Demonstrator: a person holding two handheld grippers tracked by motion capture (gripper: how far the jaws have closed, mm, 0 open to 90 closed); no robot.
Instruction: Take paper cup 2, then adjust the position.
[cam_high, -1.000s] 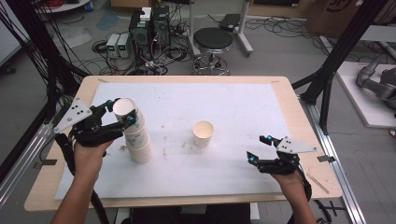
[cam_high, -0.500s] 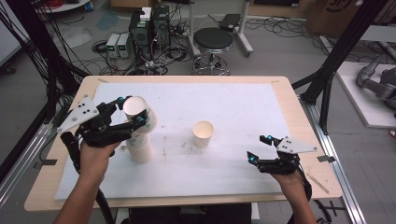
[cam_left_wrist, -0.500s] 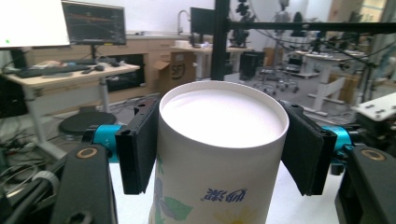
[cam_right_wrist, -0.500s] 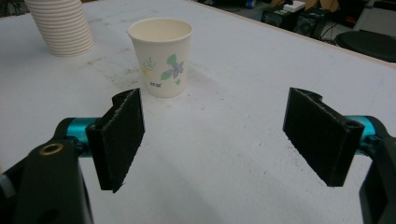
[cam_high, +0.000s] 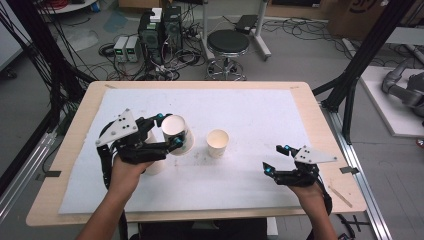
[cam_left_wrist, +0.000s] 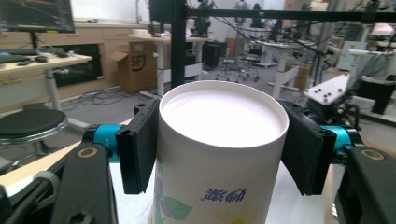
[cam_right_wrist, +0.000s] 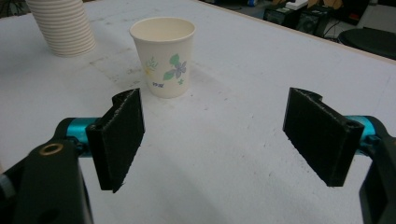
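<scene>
On white mat (cam_high: 260, 120), wooden table (cam_high: 65, 165), cluttered lab.

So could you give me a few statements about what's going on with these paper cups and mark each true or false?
1. The left gripper is clamped on a paper cup. True.
2. The right gripper holds a cup too. False: its jaws are open with nothing between them.
3. A single cup stands upright on the white mat. True.
4. The stack of cups lies tipped over. False: it stands upright.
</scene>
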